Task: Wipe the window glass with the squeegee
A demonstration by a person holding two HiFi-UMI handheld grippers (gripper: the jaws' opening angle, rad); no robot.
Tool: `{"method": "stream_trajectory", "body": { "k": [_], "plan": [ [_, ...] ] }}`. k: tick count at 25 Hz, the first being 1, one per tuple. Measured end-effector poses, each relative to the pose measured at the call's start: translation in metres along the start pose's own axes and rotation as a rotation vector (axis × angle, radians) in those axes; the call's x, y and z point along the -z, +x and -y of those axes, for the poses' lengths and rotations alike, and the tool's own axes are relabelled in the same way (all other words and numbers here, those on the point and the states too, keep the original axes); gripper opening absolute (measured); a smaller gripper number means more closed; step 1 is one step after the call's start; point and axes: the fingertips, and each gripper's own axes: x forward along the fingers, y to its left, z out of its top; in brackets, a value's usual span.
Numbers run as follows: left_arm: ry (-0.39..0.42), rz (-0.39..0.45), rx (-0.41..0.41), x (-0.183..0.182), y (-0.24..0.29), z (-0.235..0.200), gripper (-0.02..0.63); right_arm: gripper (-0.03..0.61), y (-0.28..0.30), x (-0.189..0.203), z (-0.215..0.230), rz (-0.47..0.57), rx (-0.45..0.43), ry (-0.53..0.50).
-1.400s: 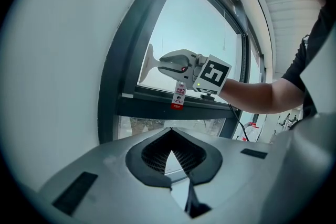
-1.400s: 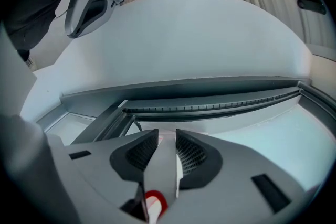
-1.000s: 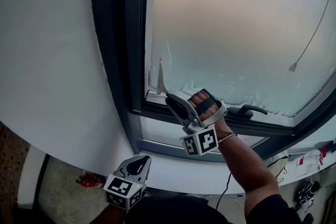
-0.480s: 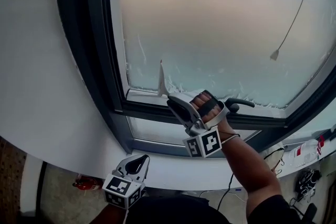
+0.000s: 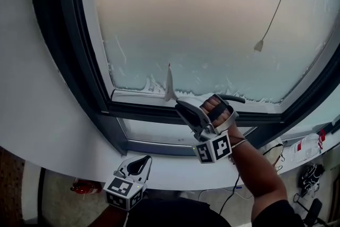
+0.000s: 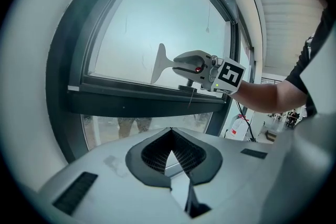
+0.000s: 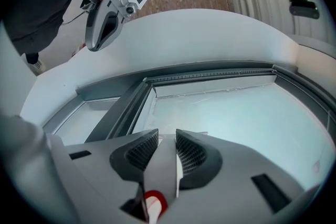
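Nearest us, the left gripper hangs low below the sill. Its own view shows its jaws pressed together on nothing, so it takes no part. Farther and to the right, the right gripper is raised at the bottom rail of the window frame, jaws pinching the squeegee by its handle; in the right gripper view the grey handle with its red end runs out between the pads straight toward the pane. We note that the blade lies directly ahead of the right fingers on the far side. It stands upright and edge-on to the head view, so its long axis runs up the glass, not along the sill. It sits at the lower edge of the window glass, left of centre, just above a ragged foam line. Blade-to-glass contact is probable, but we cannot confirm it from these views. Judgement: only the right hand is placed to make a stroke, and most of the pane lies above and to the right. A blind cord hangs at the far right, well apart.
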Motion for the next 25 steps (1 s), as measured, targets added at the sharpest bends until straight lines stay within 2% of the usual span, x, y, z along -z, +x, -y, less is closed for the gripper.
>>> {"method": "stream_trajectory", "body": {
  "k": [4,13,25],
  "plan": [
    [0.016,-0.011,0.026,0.004,0.009,0.012,0.0,0.092,-0.021,0.02,0.003,-0.03,0.001,0.018],
    [0.03,-0.021,0.052,0.005,0.022,0.037,0.0,0.092,-0.058,0.063,0.005,-0.117,-0.001,-0.03],
    [0.037,-0.023,0.069,0.004,0.029,0.061,0.0,0.092,-0.095,0.096,0.008,-0.182,-0.02,-0.07]
  ]
}}
